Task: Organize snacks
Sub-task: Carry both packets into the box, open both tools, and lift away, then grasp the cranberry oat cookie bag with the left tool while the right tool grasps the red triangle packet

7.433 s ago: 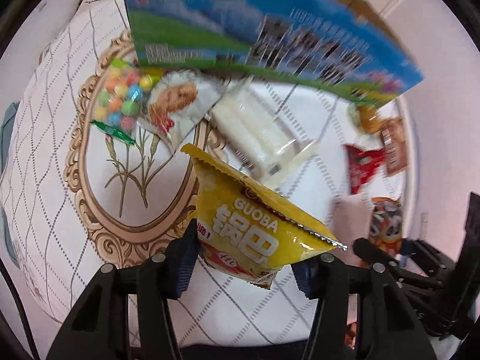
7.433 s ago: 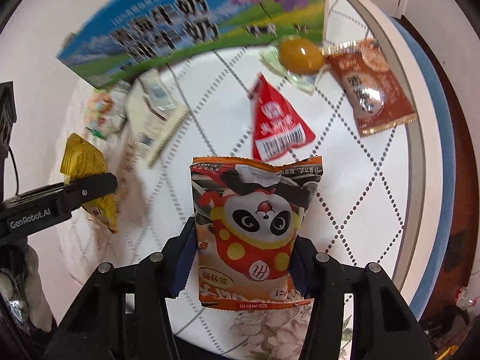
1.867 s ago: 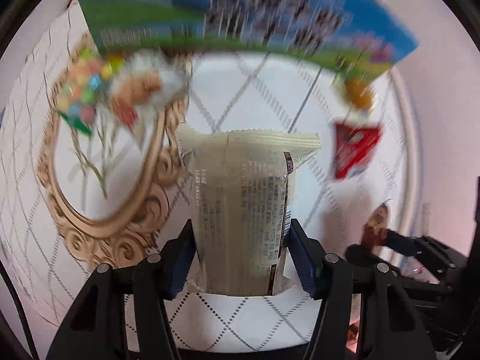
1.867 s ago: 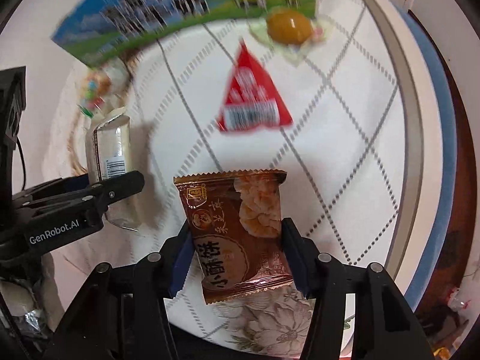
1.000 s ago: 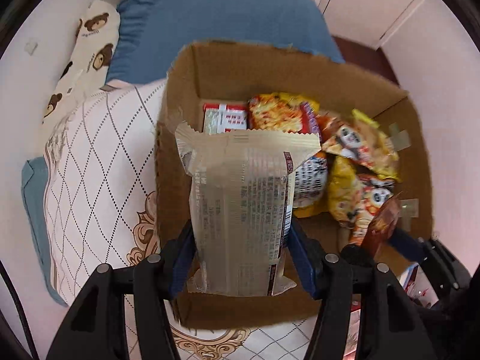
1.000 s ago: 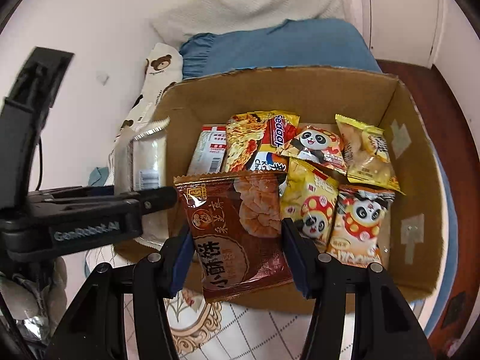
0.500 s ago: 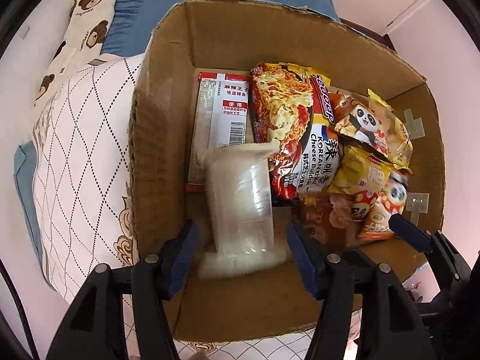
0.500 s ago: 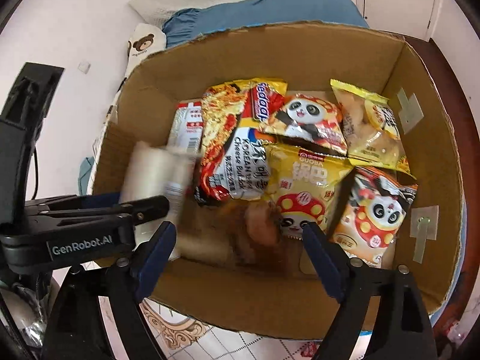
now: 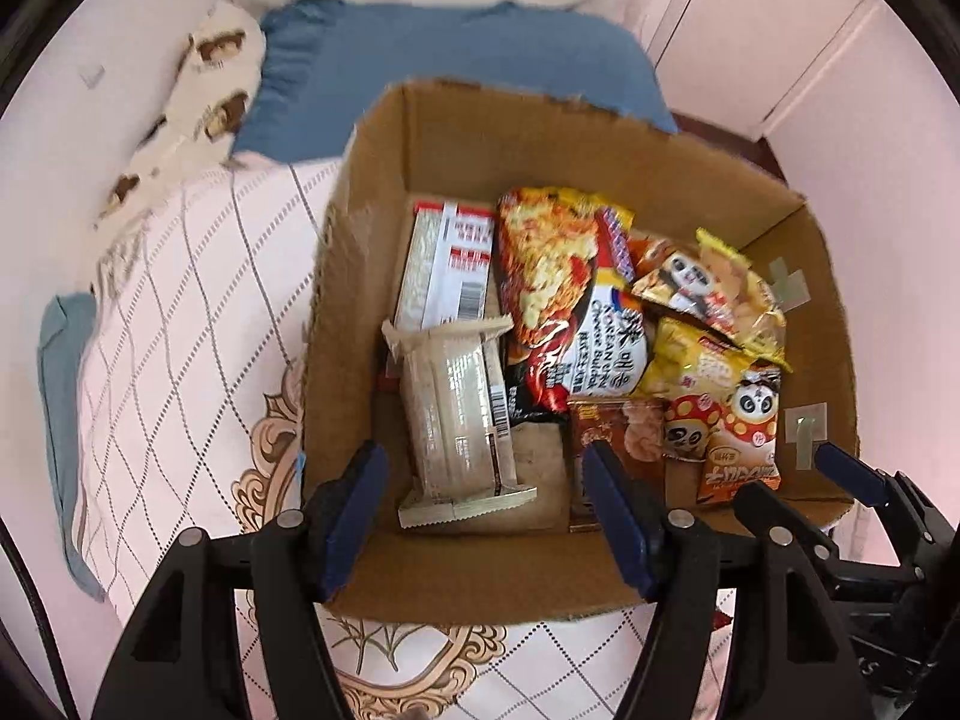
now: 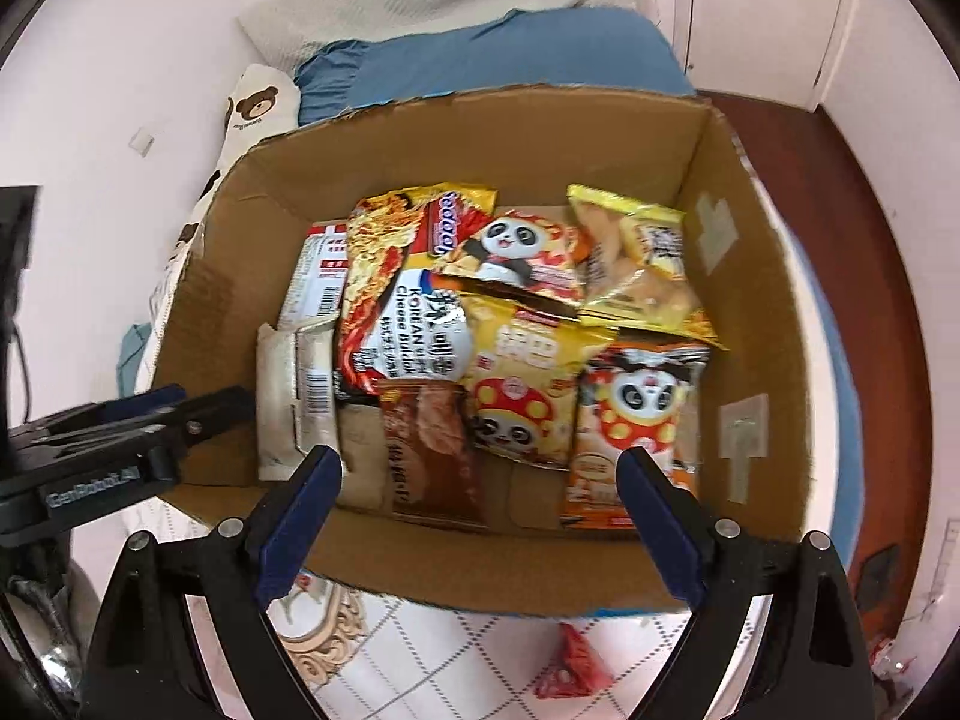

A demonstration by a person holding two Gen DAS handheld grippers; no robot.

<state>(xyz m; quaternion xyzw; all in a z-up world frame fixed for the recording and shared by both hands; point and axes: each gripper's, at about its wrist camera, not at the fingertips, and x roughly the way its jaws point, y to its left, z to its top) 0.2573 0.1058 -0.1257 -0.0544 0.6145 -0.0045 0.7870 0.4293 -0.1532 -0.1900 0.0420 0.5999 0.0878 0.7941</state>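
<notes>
Both grippers hang over the open brown cardboard box [image 9: 372,576] that stands on the quilted white bedspread [image 9: 180,360], pointing steeply down into it. The left gripper [image 9: 480,516] has its blue-padded fingers [image 9: 351,510] spreading apart, and nothing is pinched between them: the pale cream foil-wrapped biscuit pack [image 9: 459,420] lies flat on the box floor below, along the left wall and just beside the white-and-red flat packet [image 9: 447,267]. The right gripper [image 10: 480,516] is likewise opening, its fingers [image 10: 300,516] already wide, with the brown glossy pastry packet [image 10: 429,450] lying loose on the floor of the box beneath them, its top edge tucked under the red-and-black noodle bag [image 10: 399,312]. Further right sit the yellow and orange panda-print snack bags [image 10: 636,414], overlapping one another. Each new pack seems dropped into a bare gap near the front wall, so the box fills in rows rather than heaps. A red triangular sachet [image 10: 570,666] lies on the bed outside the box, so I judge the sorting unfinished.
</notes>
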